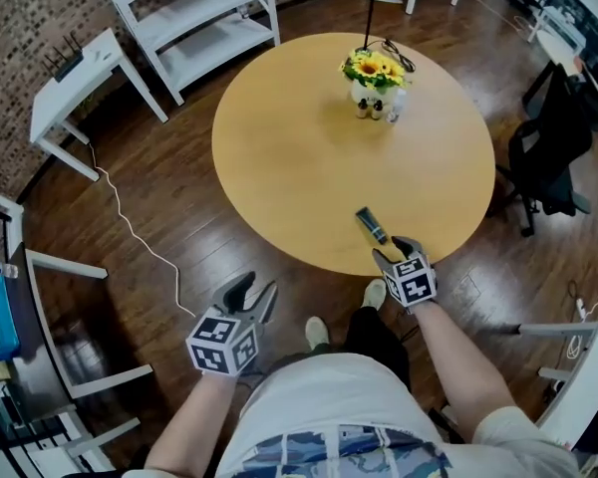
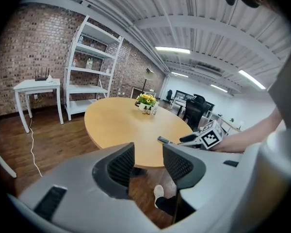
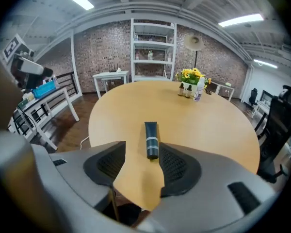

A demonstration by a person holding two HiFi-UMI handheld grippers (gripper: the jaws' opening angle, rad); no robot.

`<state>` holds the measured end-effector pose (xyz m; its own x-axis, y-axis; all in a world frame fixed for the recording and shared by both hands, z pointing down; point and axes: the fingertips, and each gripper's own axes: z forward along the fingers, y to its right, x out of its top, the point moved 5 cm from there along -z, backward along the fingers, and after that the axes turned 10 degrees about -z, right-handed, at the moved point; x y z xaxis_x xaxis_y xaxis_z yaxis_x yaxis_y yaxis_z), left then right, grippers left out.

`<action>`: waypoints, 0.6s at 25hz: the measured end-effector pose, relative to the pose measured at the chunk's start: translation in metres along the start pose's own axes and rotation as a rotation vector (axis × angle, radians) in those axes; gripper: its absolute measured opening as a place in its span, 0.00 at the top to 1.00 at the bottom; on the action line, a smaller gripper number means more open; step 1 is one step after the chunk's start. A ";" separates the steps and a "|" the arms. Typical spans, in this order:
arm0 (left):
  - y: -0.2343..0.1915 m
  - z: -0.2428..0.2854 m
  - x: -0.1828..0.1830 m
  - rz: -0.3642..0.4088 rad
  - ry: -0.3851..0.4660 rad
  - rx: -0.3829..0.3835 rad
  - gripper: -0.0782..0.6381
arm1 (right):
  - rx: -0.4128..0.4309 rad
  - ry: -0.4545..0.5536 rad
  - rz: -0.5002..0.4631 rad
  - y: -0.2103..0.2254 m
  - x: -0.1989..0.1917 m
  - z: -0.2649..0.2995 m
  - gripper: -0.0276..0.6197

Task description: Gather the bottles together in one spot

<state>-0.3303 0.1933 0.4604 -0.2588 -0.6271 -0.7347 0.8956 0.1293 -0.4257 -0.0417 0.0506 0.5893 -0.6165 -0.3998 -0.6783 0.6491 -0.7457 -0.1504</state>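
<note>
a round wooden table [image 1: 309,167] stands on a dark wood floor. a dark tube-shaped bottle [image 1: 371,224] with a pale band lies on its side near the table's near edge, its length running away from the person. the right gripper [image 1: 394,250] hangs just at that edge with its jaws spread; in the right gripper view the bottle's [image 3: 151,139] near end sits at the mouth of the gap, closer to the right-hand pad [image 3: 177,166], and neither pad presses on it. the left gripper [image 1: 256,292] is off the table, over the floor to the left of the person's legs, jaws spread with nothing between them; its own view shows only the table edge, the floor and a shoe [image 2: 158,192] past the gap. well apart from the lying bottle, on the far side of the table, a few small bottles [image 1: 377,110] stand clustered against a white vase of sunflowers [image 1: 374,73].
</note>
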 end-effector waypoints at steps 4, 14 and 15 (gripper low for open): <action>-0.012 -0.012 0.003 0.003 -0.014 0.033 0.64 | 0.021 -0.089 -0.060 0.013 -0.006 0.048 0.58; -0.010 0.016 0.003 0.010 -0.073 0.004 0.64 | 0.082 -0.042 0.054 0.023 -0.009 0.049 0.75; -0.004 0.026 0.006 0.014 -0.080 -0.019 0.64 | 0.082 -0.017 0.079 0.024 -0.006 0.040 0.75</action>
<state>-0.3263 0.1688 0.4715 -0.2157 -0.6842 -0.6967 0.8919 0.1524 -0.4257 -0.0400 0.0134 0.6186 -0.5726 -0.4672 -0.6737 0.6578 -0.7523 -0.0373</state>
